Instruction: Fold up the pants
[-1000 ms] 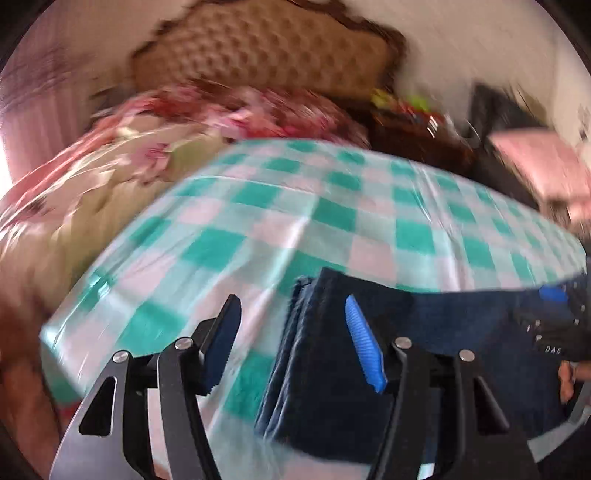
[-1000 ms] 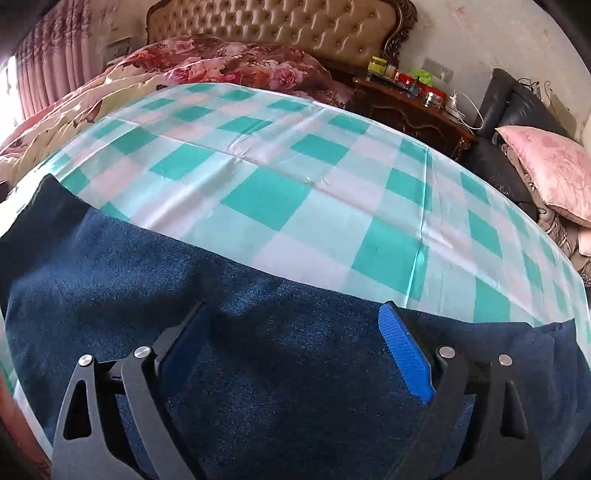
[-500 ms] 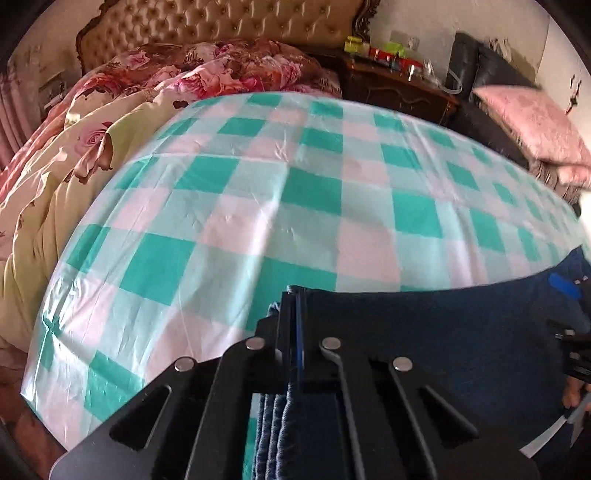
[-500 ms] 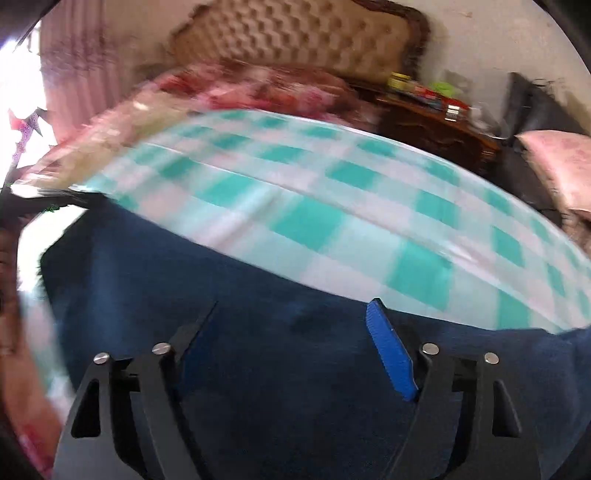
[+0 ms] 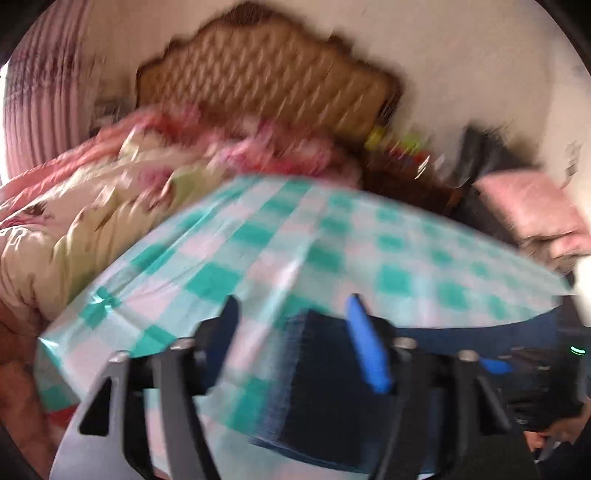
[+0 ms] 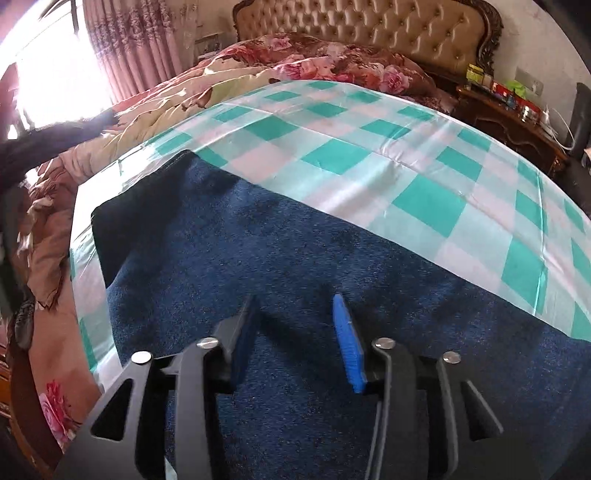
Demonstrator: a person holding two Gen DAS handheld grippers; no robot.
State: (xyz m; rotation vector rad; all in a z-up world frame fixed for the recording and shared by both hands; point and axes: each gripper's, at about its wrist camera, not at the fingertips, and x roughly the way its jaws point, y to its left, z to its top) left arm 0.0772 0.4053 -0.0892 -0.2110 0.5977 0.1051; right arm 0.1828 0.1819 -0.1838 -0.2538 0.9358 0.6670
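Note:
Dark blue pants (image 6: 295, 266) lie flat along the near edge of a table with a green and white checked cloth (image 6: 332, 147). In the blurred left wrist view the pants' left end (image 5: 317, 387) shows as a stacked, folded edge. My left gripper (image 5: 291, 317) is open and empty, just above and in front of that edge. My right gripper (image 6: 295, 314) is open and empty, hovering over the middle of the pants. The other gripper shows dimly at the right edge of the left wrist view (image 5: 535, 376).
A bed with a floral quilt (image 6: 207, 88) and a tufted headboard (image 6: 369, 33) stands behind the table. A dark wooden nightstand (image 6: 513, 122) with small items is at the back right. A pink cushion (image 5: 532, 206) lies at the right. The table's left edge (image 6: 77, 236) drops to the floor.
My left gripper, shut on the pants' folded edge half a second ago, has opened and pulled back. My right gripper stayed open, its jaws narrower, and swung left over the pants.

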